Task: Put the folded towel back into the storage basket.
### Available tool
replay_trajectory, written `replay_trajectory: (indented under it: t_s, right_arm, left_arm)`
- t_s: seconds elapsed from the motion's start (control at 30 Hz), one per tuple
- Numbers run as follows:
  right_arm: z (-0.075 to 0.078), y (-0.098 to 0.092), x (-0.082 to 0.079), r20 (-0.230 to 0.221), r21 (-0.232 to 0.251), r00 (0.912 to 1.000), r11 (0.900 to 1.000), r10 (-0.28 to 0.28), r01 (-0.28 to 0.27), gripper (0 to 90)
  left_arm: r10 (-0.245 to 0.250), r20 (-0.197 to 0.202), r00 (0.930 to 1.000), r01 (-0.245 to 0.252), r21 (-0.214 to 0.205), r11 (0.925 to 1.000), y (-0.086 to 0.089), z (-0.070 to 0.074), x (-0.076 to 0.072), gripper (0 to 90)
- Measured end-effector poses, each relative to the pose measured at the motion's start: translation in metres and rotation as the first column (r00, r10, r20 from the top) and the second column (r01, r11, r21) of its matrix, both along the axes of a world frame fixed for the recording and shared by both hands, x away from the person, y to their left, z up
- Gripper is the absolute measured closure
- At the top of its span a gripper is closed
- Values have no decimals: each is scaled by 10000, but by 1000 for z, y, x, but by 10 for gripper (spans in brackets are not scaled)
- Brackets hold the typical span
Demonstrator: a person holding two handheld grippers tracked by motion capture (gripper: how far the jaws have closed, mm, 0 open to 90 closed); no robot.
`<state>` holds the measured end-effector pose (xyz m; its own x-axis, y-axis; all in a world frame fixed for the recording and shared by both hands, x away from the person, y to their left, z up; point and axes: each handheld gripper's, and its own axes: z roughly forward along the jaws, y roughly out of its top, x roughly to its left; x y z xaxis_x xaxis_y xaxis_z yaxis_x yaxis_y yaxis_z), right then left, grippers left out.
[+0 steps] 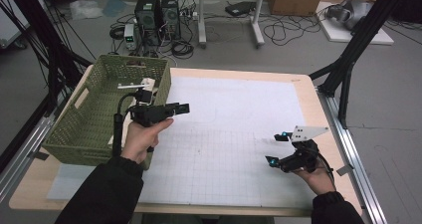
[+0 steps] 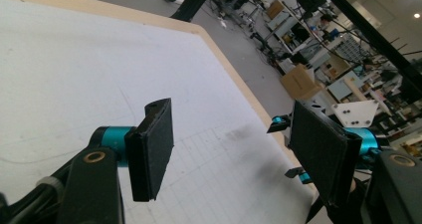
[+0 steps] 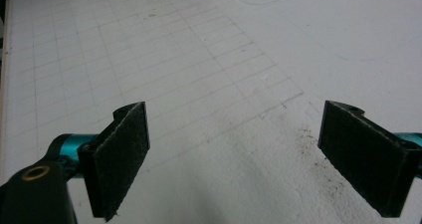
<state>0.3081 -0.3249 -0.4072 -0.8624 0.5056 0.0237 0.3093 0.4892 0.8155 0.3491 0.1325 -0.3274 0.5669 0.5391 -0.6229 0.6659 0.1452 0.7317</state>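
A: Where are the left tongs (image 1: 183, 107)?

B: In the high view they sit above the white mat (image 1: 234, 134), just beside the right wall of the green basket (image 1: 94, 117). The left hand (image 1: 142, 137) holds them roughly level, jaws pointing right across the worktop (image 1: 303, 89).

A: Anything between the jaws?

B: Nothing. In the left gripper view the left tongs (image 2: 231, 147) stand wide apart, with bare mat (image 2: 74, 74) between the black pads (image 2: 154, 144).

A: And the right tongs (image 1: 277, 148)?

B: Near the mat's right edge, low, held by the right hand (image 1: 316, 176), well apart from the left. In the right gripper view the right tongs (image 3: 234, 159) gape wide too, empty, over the mat's (image 3: 199, 59) printed grid.

A: What's in the basket?

B: Some pale pieces (image 1: 147, 84) lie against its far right corner; I can't tell what they are.
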Motion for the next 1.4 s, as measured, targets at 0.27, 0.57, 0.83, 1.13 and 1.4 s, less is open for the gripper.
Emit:
replay_trajectory:
  t_s: [0.27, 0.57, 0.83, 1.13, 1.4]
  right_arm:
    - [1, -1, 0, 66, 37, 10000, 10000, 9, -9, 119]
    - [2, -3, 0, -4, 138, 10000, 9999, -36, 36, 115]
    - [2, -3, 0, -53, 148, 10000, 9999, -12, 13, 115]
    - [1, -3, 1, -27, 159, 10000, 9999, 19, -18, 115]
    - [2, -5, 0, -21, 189, 10000, 9998, 9, -9, 115]
  left_arm:
    - [-95, 32, 9999, 95, 40, 9999, -15, -4, 0, 342]
    - [-18, -23, 10000, 19, 241, 9997, -29, -13, 5, 342]
    - [91, -22, 10000, -91, 223, 9997, -41, -20, 12, 344]
    - [-4, 18, 10000, 4, 278, 9996, -59, -25, 15, 344]
    - [-86, 50, 10000, 84, 444, 9990, -71, -29, 15, 344]
